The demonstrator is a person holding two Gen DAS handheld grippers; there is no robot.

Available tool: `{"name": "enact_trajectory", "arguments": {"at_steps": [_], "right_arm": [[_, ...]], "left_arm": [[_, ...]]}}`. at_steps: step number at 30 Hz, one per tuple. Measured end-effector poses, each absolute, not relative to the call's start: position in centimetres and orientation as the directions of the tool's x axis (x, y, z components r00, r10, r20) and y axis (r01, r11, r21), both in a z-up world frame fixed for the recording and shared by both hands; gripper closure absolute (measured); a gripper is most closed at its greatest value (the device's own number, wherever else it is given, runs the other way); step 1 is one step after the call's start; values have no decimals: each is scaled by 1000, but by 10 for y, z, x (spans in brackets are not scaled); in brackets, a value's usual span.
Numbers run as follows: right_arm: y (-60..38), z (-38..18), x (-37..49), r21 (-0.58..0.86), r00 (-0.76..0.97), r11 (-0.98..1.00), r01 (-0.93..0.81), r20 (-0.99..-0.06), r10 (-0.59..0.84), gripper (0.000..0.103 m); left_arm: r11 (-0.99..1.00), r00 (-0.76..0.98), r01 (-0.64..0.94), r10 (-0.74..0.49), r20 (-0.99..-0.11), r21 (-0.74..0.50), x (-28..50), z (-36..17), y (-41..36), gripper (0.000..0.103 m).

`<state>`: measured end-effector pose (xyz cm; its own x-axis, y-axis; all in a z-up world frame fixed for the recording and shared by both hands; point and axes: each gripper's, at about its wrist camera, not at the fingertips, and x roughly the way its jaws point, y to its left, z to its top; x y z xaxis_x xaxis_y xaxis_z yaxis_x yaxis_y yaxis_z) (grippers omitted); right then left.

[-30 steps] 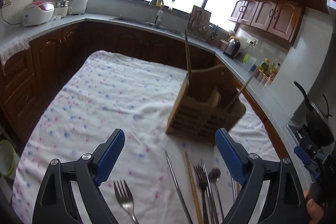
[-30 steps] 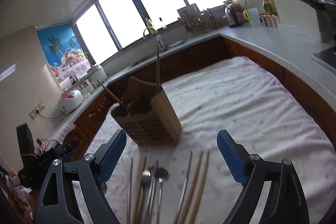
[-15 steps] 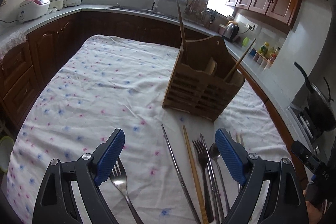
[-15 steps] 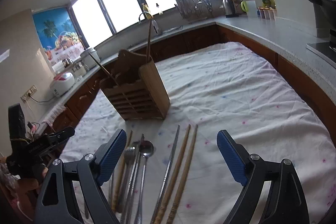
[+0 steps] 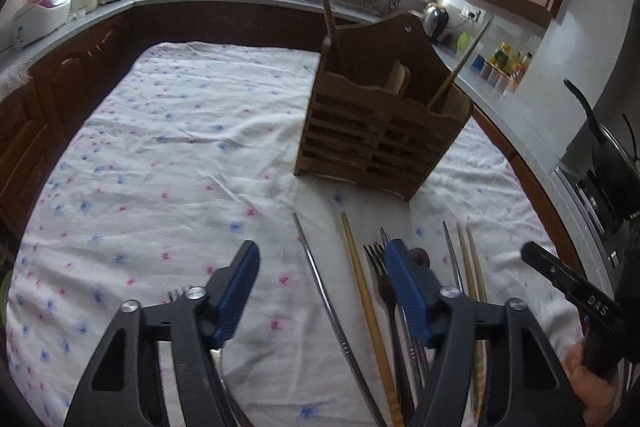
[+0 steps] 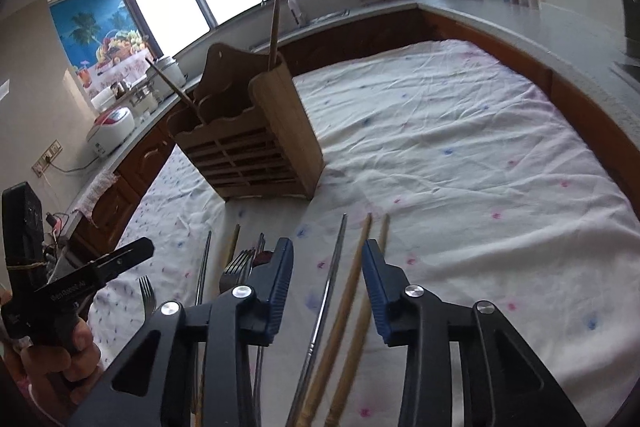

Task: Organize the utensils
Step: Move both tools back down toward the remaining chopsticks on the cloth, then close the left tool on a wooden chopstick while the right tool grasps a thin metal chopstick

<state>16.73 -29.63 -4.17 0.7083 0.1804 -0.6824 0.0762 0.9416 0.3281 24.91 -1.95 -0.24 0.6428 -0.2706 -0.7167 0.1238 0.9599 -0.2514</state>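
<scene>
R gripper (image 6: 326, 269): jaws have just been closing, now narrow – astride a metal chopstick (image 6: 332, 279) and two wooden chopsticks (image 6: 352, 283); pads not seen pressing on any, so nothing held yet.
L gripper (image 5: 320, 275): jaws have just been closing too, now about half wide – a metal chopstick (image 5: 320, 283) and a wooden one (image 5: 358, 275) lie in the gap on the cloth, ungripped.
Lone fork (image 5: 176, 295): tines peek out by the L gripper's left finger, apart from the rest.
Loose row: forks (image 5: 376, 267), a spoon partly hidden behind the L gripper's right finger, chopsticks – all flat on the flowered tablecloth (image 5: 168, 163), just in front of the holder.
Holder: wooden utensil caddy (image 5: 380, 131) stands upright beyond the row; a few long wooden handles already stick out of its compartments.
Progress (est.): early – most pieces lie outside the caddy; both pick-ups not completed.
Left to do: grip, lift, drop each into a slot.
Backdrop: kitchen counter, sink, windows.
</scene>
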Motion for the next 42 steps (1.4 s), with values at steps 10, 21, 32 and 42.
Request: {"name": "enact_trajectory", "arguments": {"at_steps": [10, 21, 32, 42], "right_arm": [[-285, -68, 207, 315, 626, 947, 54, -750, 213, 76], [-282, -95, 233, 246, 565, 968, 46, -806, 178, 85], [-267, -95, 237, 101, 562, 995, 1, -823, 83, 90], [-274, -90, 236, 192, 572, 981, 37, -809, 137, 97]], "left_arm": [[960, 532, 162, -280, -799, -228, 301, -28, -44, 61], [961, 434, 212, -255, -864, -177, 335, -65, -73, 80], [958, 434, 278, -190, -881, -70, 346, -75, -98, 83], [963, 451, 256, -192, -872, -81, 341, -75, -96, 98]]}}
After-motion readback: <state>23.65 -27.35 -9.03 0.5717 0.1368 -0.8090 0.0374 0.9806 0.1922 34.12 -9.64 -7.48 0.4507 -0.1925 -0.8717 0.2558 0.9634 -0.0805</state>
